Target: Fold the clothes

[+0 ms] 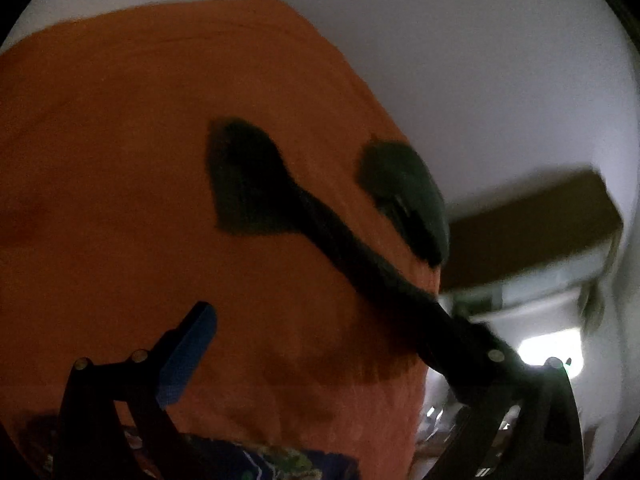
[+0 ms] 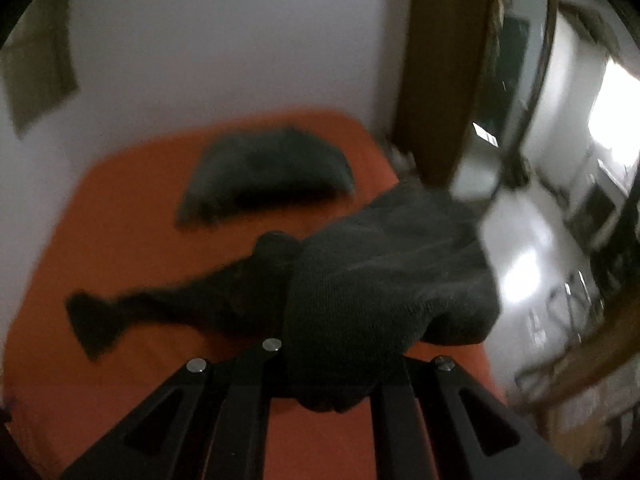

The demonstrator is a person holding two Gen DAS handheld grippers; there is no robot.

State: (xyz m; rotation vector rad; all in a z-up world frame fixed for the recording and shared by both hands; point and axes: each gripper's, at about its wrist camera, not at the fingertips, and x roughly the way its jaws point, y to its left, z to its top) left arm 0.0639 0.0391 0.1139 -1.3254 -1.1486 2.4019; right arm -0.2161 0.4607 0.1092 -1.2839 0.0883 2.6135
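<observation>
Dark knitted garment (image 2: 384, 280) lifted over an orange bed sheet (image 2: 140, 240), bunched in the right gripper (image 2: 332, 364).

The knit looks soft, light and limp, so it will sag wherever unsupported; a hem or corner would likely give the best hold. The right tongs are together, clamped on its fold, while one end trails down to the sheet. A second dark piece (image 2: 268, 176) lies apart, further back. In the left view, the left gripper (image 1: 320, 332) has its fingers spread wide, the blue pad (image 1: 186, 360) clear of cloth. Beyond: white wall (image 2: 224, 40), a wooden door frame (image 2: 444, 72), a dim, blurred room.
</observation>
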